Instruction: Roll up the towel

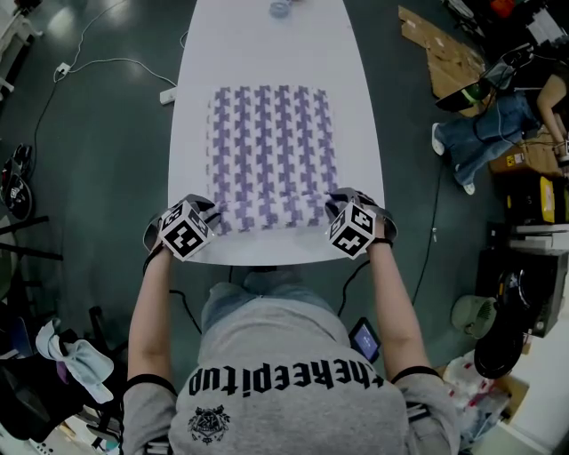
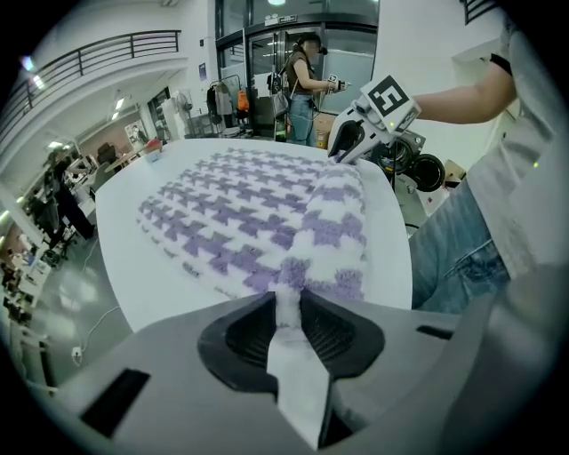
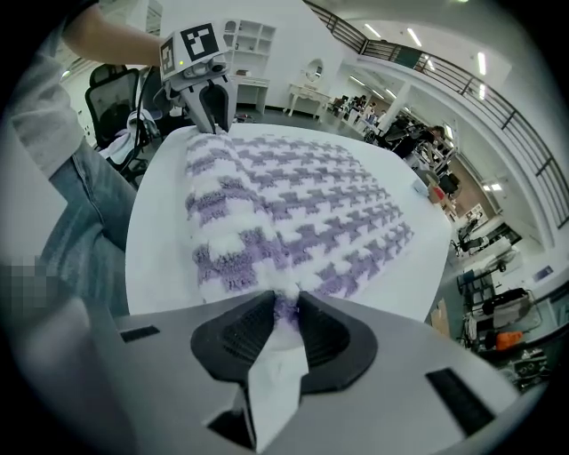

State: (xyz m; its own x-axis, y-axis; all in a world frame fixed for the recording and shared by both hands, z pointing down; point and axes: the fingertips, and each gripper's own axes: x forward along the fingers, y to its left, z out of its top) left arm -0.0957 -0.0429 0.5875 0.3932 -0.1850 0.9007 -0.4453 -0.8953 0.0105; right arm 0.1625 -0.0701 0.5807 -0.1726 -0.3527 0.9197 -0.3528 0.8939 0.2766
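This is a large open lab or workshop hall, not a home. A bare dark floor carries loose cables, a power strip and flattened cardboard around a lone white oval table. A railed upper gallery runs along the room under rows of ceiling strip lights. Further off are glass doors, white shelving, an office chair and stands crowded with equipment. Other people are about: one standing by the doors, another sitting beside the cardboard.
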